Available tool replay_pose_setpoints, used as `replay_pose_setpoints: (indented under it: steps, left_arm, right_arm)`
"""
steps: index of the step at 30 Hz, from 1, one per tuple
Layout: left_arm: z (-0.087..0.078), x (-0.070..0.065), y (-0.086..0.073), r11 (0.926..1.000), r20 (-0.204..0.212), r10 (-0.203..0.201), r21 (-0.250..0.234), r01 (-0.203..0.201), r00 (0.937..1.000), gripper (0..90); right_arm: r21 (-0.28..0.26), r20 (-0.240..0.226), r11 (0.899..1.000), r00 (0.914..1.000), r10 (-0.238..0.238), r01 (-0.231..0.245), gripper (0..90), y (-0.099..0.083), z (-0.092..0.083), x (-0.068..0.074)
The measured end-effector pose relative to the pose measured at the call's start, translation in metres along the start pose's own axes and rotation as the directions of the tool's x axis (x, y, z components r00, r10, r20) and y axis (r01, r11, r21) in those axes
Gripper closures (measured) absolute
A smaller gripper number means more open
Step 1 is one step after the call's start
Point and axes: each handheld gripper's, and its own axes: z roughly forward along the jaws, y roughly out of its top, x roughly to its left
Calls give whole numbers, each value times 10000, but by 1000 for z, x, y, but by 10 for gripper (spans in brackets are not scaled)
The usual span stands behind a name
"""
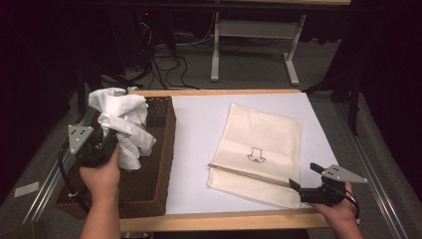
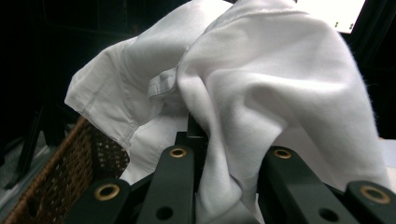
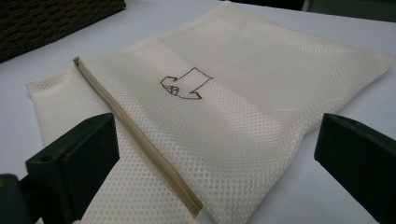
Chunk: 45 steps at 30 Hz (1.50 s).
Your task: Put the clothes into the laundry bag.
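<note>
A crumpled white cloth (image 1: 122,119) hangs bunched above the dark wicker basket (image 1: 164,164) at the table's left. My left gripper (image 1: 112,135) is shut on it from below. In the left gripper view the cloth (image 2: 261,84) billows over the jaws, a fold of it pinched in my left gripper (image 2: 224,186), with the basket's rim (image 2: 70,158) beneath. A cream mesh bag (image 1: 263,144) with a small drawn mark lies flat on the right, zipper (image 1: 249,174) along its near end. My right gripper (image 1: 304,175) stands open at its near right corner. The right gripper view shows the bag (image 3: 261,93) just ahead of my right gripper (image 3: 217,158).
A white sheet (image 1: 199,149) covers the wooden tabletop (image 1: 224,219). Metal rails run along both table sides. Behind the table stand a white desk frame (image 1: 215,50) and loose cables (image 1: 169,64) on the floor.
</note>
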Motion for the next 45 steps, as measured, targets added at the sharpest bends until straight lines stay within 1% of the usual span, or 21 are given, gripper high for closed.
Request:
replay_pose_setpoints:
  steps: [1, 2, 3, 5, 6, 11, 14, 18, 23, 28, 30, 31, 32, 34, 39, 42, 45]
  left_arm:
    - [0, 0, 0, 10000, 0, 0, 0, 0, 10000, 796]
    - [-4, -3, 4, 9994, -94, 6, -344, -9, 10000, 797]
    - [-4, -3, 4, 9994, -94, 6, -344, -9, 10000, 796]
    - [-8, -7, 11, 9969, -46, -199, -765, 195, 9998, 797]
    - [-9, -8, 13, 9961, -2, -218, -850, 217, 9998, 797]
    - [-12, -20, 23, 9939, 240, -70, -1102, 96, 9997, 796]
    - [-12, -29, 27, 9921, 444, 51, -1256, 5, 9990, 796]
    - [-12, -42, 33, 9894, 788, 74, -1451, 41, 9969, 797]
    - [-11, -62, 39, 9872, 1336, 112, -1592, 103, 9910, 797]
    - [-9, -87, 41, 9866, 1971, 154, -1625, 172, 9803, 797]
    - [-8, -96, 40, 9868, 2243, 120, -1601, 247, 9745, 797]
    - [-7, -101, 39, 9866, 2380, 37, -1595, 353, 9713, 797]
    - [-6, -105, 38, 9862, 2527, -28, -1595, 446, 9675, 796]
    - [-5, -114, 36, 9870, 2749, 10, -1549, 432, 9615, 796]
    - [-6, -137, 29, 9889, 3324, 155, -1445, 346, 9430, 796]
    - [-7, -148, 21, 9900, 3585, 323, -1395, 193, 9330, 795]
    - [-7, -157, 10, 9921, 3891, 168, -1212, 331, 9211, 795]
  right_arm:
    - [19, 5, 10000, 10000, -11, 11, 8, 0, 0, 0]
    - [24, -7, 10000, 10000, -32, 32, 9, 0, 1, 0]
    - [24, -7, 10000, 10000, -32, 32, 9, 0, 1, 0]
    - [-20, -26, 10000, 10000, -66, 66, 9, 0, 1, 1]
    - [-27, -44, 10000, 10000, -57, 57, 9, 0, 1, 1]
    - [-33, -63, 10000, 9999, -88, 88, 11, 0, 0, 2]
    - [-62, -75, 9999, 9999, -116, 116, 11, 1, 0, 2]
    - [-59, -81, 9999, 9999, -111, 110, 13, 1, 0, 2]
    - [-101, -107, 9998, 9998, -144, 143, 15, 1, 0, 2]
    - [-92, -101, 9999, 9999, -100, 99, 19, 1, -1, 2]
    - [-136, -100, 9998, 9999, -112, 111, 20, 1, -2, 2]
    - [-140, -94, 9999, 9999, -69, 68, 21, 1, -2, 2]
    - [-182, -97, 9997, 9999, -142, 140, 22, 1, -2, 1]
    - [-184, -105, 9997, 9998, -138, 136, 23, 1, -3, 0]
    - [-187, -125, 9997, 9998, -134, 131, 30, 1, -3, 1]
    - [-172, -170, 9998, 9998, -106, 103, 39, 1, -3, 1]
    - [-166, -209, 9998, 9997, -120, 117, 46, 1, -3, 1]
